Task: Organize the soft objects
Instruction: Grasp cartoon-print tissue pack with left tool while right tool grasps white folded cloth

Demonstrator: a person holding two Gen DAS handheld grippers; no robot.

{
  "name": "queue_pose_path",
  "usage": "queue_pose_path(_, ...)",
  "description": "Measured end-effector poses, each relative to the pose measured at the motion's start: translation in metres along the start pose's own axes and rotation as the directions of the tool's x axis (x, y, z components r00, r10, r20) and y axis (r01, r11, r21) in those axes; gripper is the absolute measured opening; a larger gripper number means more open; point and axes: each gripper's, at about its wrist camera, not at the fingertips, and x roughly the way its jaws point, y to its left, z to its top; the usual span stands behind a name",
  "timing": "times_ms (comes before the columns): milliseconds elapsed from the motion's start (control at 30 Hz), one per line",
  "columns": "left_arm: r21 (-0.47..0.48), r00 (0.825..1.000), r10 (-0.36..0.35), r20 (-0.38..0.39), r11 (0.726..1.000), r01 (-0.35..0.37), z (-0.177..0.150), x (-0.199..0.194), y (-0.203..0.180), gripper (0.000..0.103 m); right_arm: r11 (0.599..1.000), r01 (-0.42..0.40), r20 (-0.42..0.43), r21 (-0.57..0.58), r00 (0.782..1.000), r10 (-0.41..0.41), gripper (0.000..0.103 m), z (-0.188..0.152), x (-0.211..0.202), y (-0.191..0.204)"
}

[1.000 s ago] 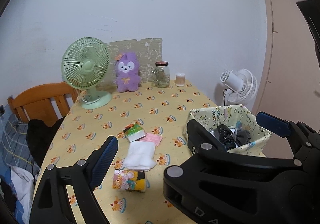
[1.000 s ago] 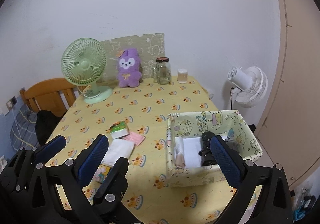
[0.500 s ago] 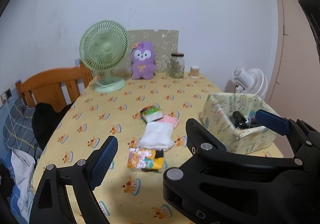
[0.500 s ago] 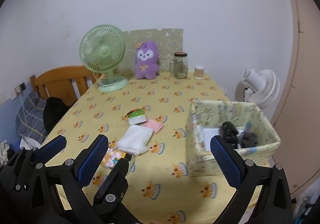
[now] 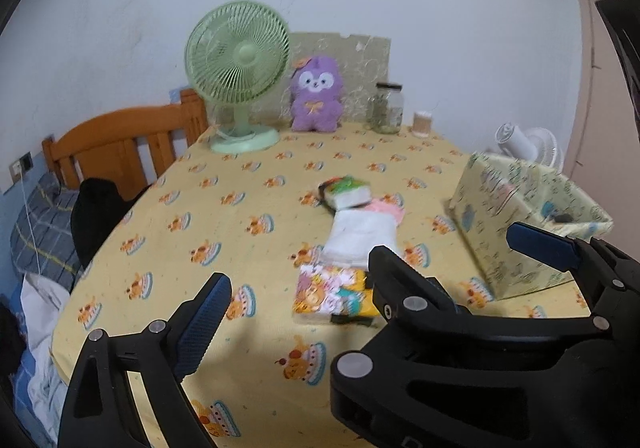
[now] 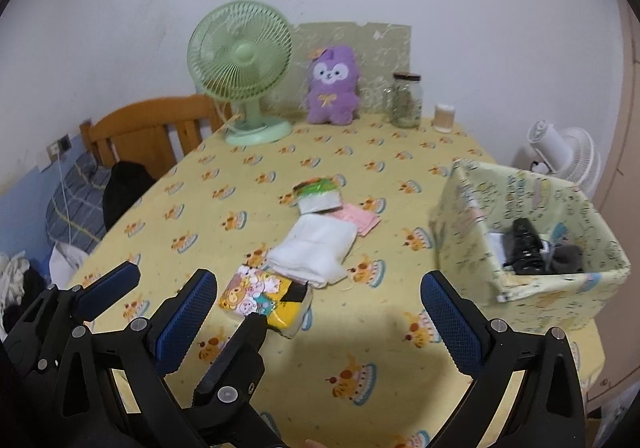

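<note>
Swung back from the box [image 6: 532, 248] and lower toward the row of soft things mid-desk. Nearest: cartoon tissue pack [image 6: 266, 298], flat, just ahead of both tongs. Light, squashy, slick wrap; best pinched across the short sides. Touching behind it, folded white cloth [image 6: 316, 248], limp. Left tongs [image 5: 368, 264] spread wide, empty. Right tongs [image 6: 320, 308] likewise apart, empty, over the yellow desk [image 6: 360, 368].
</note>
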Motion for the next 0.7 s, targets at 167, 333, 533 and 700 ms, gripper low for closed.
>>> queue_pose_path(167, -0.004, 0.998, 0.011, -0.055, 1.000, -0.011, -0.012, 0.024, 0.006, 0.095, 1.000, -0.014, -0.045, 0.000, 0.999, 0.014, 0.103, -0.013, 0.027, 0.005)
queue_pose_path(333, 0.004, 0.997, -0.001, -0.073, 1.000, 0.001, -0.018, 0.037, 0.006, 0.095, 1.000, -0.019, -0.097, 0.002, 0.995, 0.019, 0.103, -0.020, 0.049, 0.004)
queue_pose_path(533, 0.011, 0.992, -0.002, -0.128, 1.000, 0.004, -0.016, 0.062, -0.003, 0.095, 1.000, -0.001, -0.114, 0.028, 0.993, 0.004, 0.103, -0.026, 0.066, -0.007)
queue_pose_path(700, 0.058, 0.994, 0.035, -0.103, 0.998, -0.029, -0.012, 0.074, -0.012, 0.094, 0.999, 0.007, -0.137, 0.035, 0.991, -0.002, 0.103, -0.021, 0.088, -0.019)
